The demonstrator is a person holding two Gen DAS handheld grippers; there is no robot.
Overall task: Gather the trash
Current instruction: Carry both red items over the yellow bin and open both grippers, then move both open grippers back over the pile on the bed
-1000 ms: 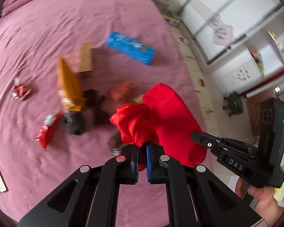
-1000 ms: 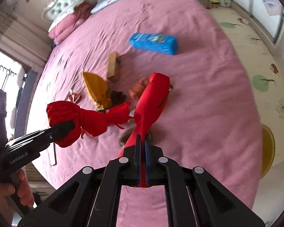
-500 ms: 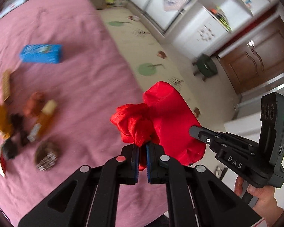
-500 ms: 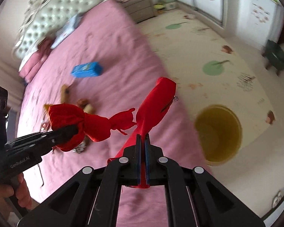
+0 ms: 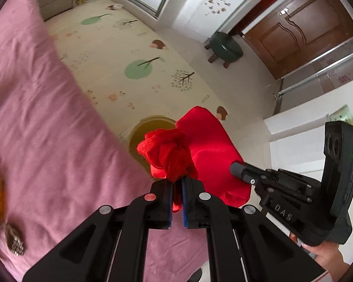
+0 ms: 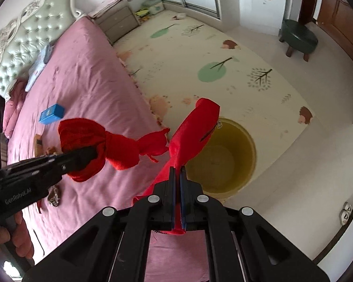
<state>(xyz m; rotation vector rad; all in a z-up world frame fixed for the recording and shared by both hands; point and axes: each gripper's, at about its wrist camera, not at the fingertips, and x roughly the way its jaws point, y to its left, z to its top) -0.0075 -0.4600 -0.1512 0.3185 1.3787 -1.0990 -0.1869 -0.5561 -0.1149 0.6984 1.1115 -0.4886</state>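
A red bag (image 5: 207, 145) hangs between both grippers over the edge of the pink bed (image 5: 47, 129). My left gripper (image 5: 176, 181) is shut on its bunched, knotted end (image 6: 120, 148). My right gripper (image 6: 177, 169) is shut on the flat, smoother part of the bag (image 6: 193, 131); its tip (image 5: 237, 168) shows in the left wrist view pressed into the red material. Just beyond the bag, a yellow round bin (image 6: 226, 159) stands on the floor beside the bed, partly hidden by the bag in the left wrist view (image 5: 138, 136). Loose wrappers (image 6: 54, 196) lie on the bed.
A blue box (image 6: 52, 114) and small trash pieces (image 5: 15, 242) rest on the bed. A patterned floor mat (image 5: 129, 47) spreads beyond the bed edge. A green stool (image 6: 297, 38), a grey nightstand (image 6: 117, 22) and a brown door (image 5: 301, 30) stand farther off.
Both grippers have carried the red bag sideways from above the trash pile to the bed edge. The yellow bin and the floor have come into view; the trash has slid off to the left.
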